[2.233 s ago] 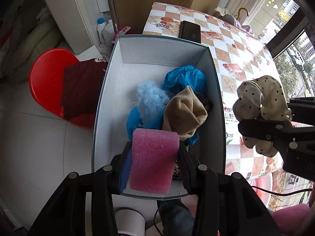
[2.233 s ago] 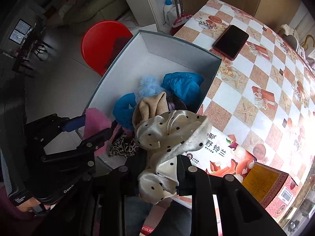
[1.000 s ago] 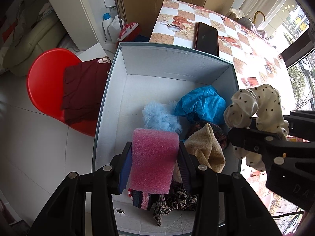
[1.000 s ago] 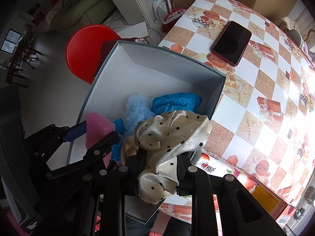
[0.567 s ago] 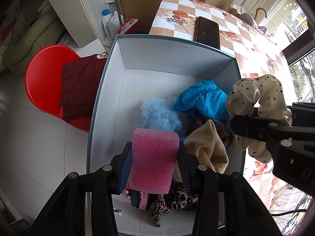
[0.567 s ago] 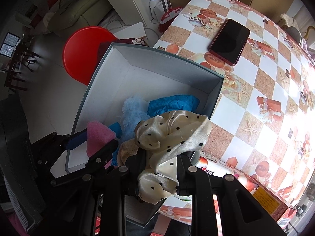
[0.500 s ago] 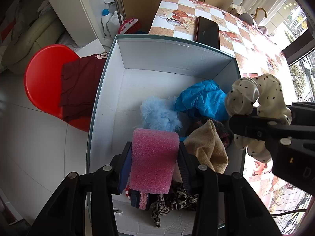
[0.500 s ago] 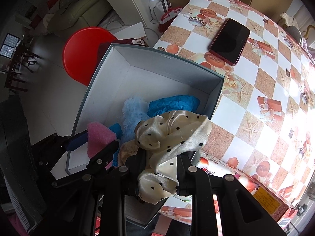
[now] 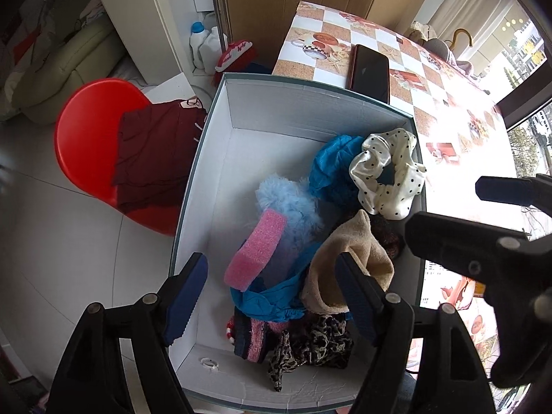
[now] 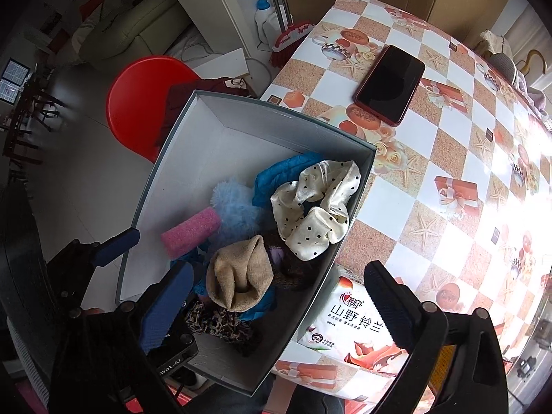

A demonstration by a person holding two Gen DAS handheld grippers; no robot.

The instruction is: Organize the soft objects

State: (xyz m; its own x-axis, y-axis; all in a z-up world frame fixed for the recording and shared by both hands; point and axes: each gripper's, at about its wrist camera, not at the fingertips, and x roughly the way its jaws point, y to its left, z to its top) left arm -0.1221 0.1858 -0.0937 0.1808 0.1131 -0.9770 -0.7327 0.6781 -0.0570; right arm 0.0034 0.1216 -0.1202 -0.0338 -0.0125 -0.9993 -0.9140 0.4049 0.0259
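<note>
A: Checkered oilcloth covers the table point(image 10: 448, 158), and the box point(image 9: 220, 145) sits at its edge over white floor tiles. What differs from a second ago?

B: Both holds are gone. The sponge point(image 9: 255, 246), clamped in the left gripper point(image 9: 272, 293) before, now lies tilted against the blue fluff point(image 9: 293, 203) inside the box. The scrunchie point(image 10: 315, 208), pinched in the right gripper point(image 10: 276, 305) until now, rests in the box against its right wall, on the blue cloth point(image 9: 331, 165).

A: And the fingers?

B: Both pairs are spreading apart, with nothing pressed between them. The left fingers point(image 9: 186, 296) hang over the near end of the box; the right pair straddles the box's right wall, above the tan sock point(image 10: 241, 276).

A: What does one view give that the other lacks?

B: The right wrist view shows the tissue pack point(image 10: 348, 321) just beside the box and the whole phone point(image 10: 390, 84) on the table. The left wrist view shows the leopard cloth point(image 9: 310, 348) clearly, the striped knit point(image 9: 250, 336) at the near end, and more of the maroon garment point(image 9: 155, 158) draped on the red chair point(image 9: 86, 131).
</note>
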